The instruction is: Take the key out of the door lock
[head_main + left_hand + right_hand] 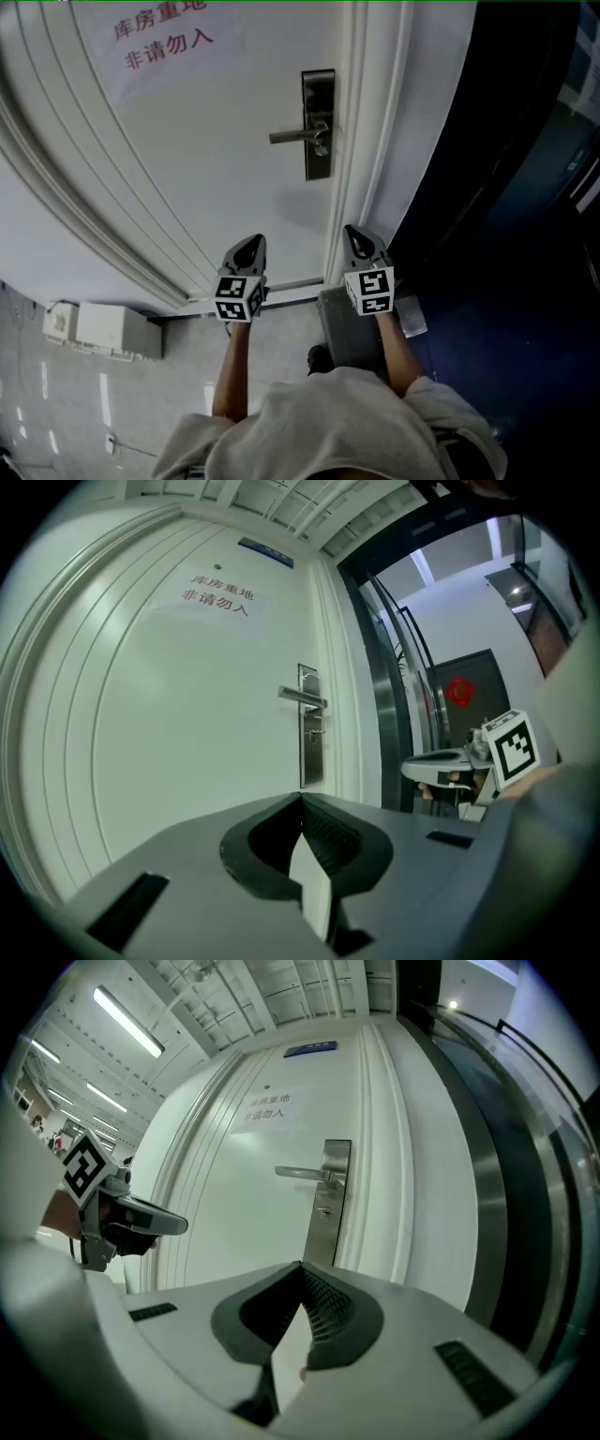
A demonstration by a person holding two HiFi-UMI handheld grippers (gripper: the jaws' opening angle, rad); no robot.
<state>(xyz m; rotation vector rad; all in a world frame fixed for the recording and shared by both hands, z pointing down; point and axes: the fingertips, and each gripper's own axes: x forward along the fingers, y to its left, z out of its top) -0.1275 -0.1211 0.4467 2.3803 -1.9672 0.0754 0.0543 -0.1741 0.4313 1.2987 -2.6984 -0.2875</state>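
Key (322, 143) sits in the lock (318, 165) well ahead of your right gripper (352, 234); it and your left gripper (251, 244) are closed and empty, poised level for the approach.

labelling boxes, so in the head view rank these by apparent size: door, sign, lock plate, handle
1. door
2. sign
3. lock plate
4. handle
All sit on the door, so nearness hardly skews the order.
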